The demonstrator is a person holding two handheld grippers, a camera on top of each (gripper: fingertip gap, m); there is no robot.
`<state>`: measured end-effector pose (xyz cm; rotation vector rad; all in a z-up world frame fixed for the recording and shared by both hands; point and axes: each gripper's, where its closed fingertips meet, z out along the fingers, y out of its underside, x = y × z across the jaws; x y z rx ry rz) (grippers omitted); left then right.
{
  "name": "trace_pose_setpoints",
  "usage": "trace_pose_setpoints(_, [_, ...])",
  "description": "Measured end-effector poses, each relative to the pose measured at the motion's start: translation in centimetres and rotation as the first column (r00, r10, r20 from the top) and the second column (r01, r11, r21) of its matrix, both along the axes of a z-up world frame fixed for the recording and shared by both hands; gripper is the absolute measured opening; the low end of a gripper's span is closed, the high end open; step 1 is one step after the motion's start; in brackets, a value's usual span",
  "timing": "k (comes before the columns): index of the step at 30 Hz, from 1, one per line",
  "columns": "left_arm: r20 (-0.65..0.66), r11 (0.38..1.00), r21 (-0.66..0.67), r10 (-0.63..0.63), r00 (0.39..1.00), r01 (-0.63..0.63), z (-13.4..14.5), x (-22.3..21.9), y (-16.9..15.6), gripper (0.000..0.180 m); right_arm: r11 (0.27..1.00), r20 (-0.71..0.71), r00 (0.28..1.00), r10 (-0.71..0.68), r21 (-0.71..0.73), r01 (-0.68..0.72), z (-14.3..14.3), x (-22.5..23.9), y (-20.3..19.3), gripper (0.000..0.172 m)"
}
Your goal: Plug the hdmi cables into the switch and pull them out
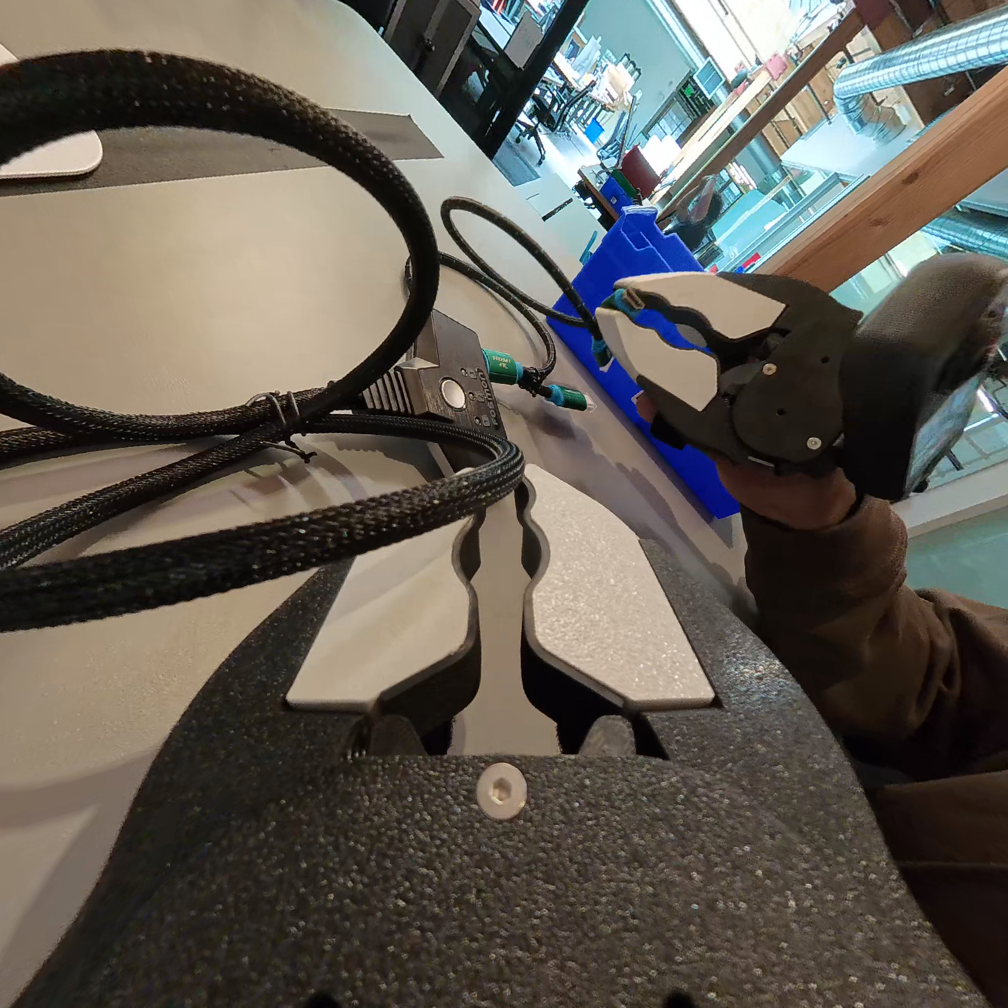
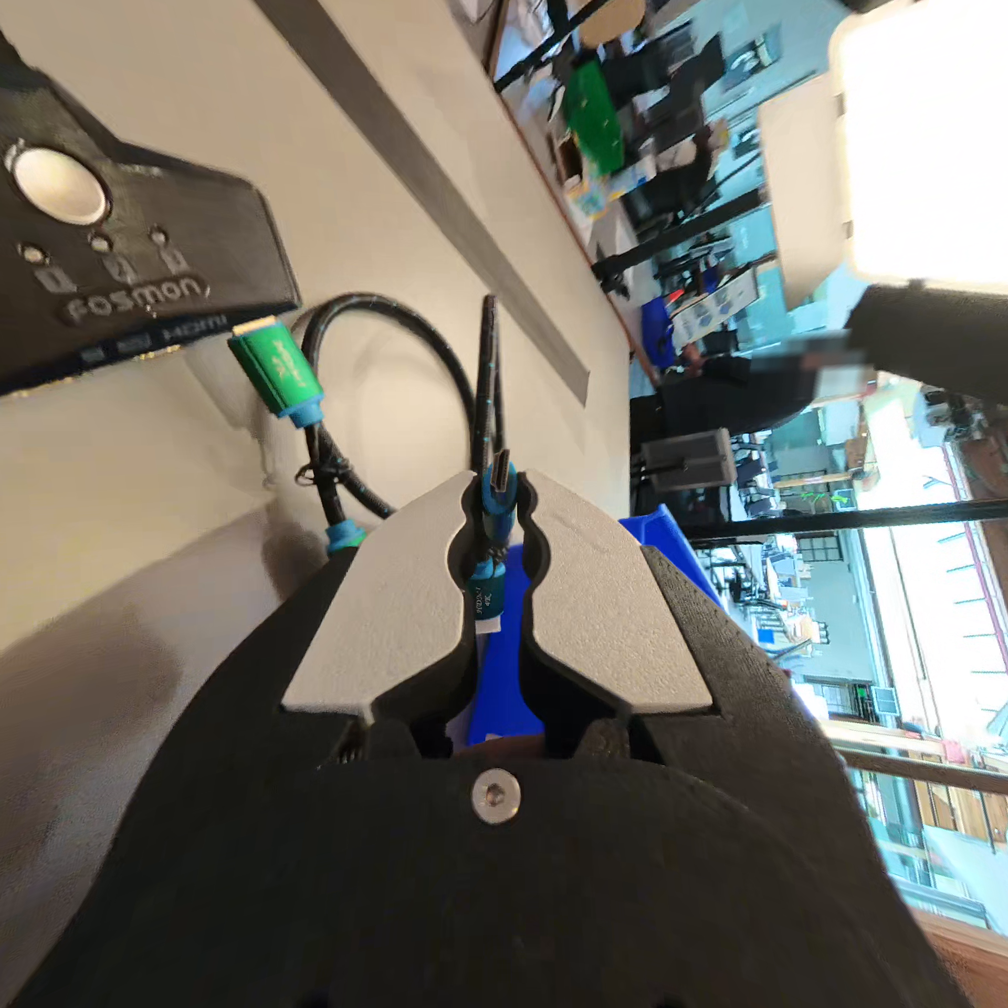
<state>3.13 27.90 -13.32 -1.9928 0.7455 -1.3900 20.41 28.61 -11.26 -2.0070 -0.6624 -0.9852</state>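
Lettering on black switch box (image 1: 442,382), green plugs (image 1: 502,364)

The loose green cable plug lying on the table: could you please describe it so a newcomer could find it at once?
Start at the black switch box on the grey table. Between it and the blue bin lies the green plug, metal tip bare. Its twin sits in the box's socket, and a third is clamped in the right gripper.

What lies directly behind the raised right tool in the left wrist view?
Behind the right tool stands a blue plastic bin on the pale grey table. The tool covers the bin's middle; its contents cannot be seen.
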Motion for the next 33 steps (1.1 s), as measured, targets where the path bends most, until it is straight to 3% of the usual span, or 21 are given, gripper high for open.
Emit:
trace_pose_setpoints(5, [-0.005,1.000,-0.005,0.001,1.000,-0.001,-0.1,0.0,0.0,0.010,0.981,-0.104,0.992,0.076,-0.170,-0.093,-2.9,-2.3,-0.9,0.017])
trace_pose_setpoints(8, [-0.002,1.000,-0.010,0.001,1.000,-0.001,-0.1,0.0,0.0,0.010,0.958,-0.150,0.976,0.157,-0.217,-0.187,-3.9,-4.7,-1.3,0.029])
trace_pose_setpoints(15, [0.004,1.000,-0.026,0.006,1.000,-0.006,-0.1,-0.1,0.0,0.011,0.913,-0.348,0.877,0.332,-0.117,-0.392,-2.8,-9.0,-1.3,0.058])
trace_pose_setpoints(18, [0.003,0.999,-0.042,-0.004,1.000,0.004,-0.2,0.0,-0.1,0.014,0.899,-0.449,0.817,0.362,-0.062,-0.433,-2.5,-10.0,-0.9,0.076])
trace_pose_setpoints(23, [-0.009,0.998,-0.069,0.002,1.000,-0.002,-0.6,0.4,-0.1,0.018,0.884,-0.510,0.776,0.372,-0.060,-0.464,-3.4,-10.4,0.1,0.097])
trace_pose_setpoints(33, [-0.053,0.990,-0.128,0.047,0.997,-0.054,-1.7,-0.1,0.9,0.034,0.721,-0.519,0.778,0.355,-0.378,-0.581,-6.9,-10.3,2.2,0.128])
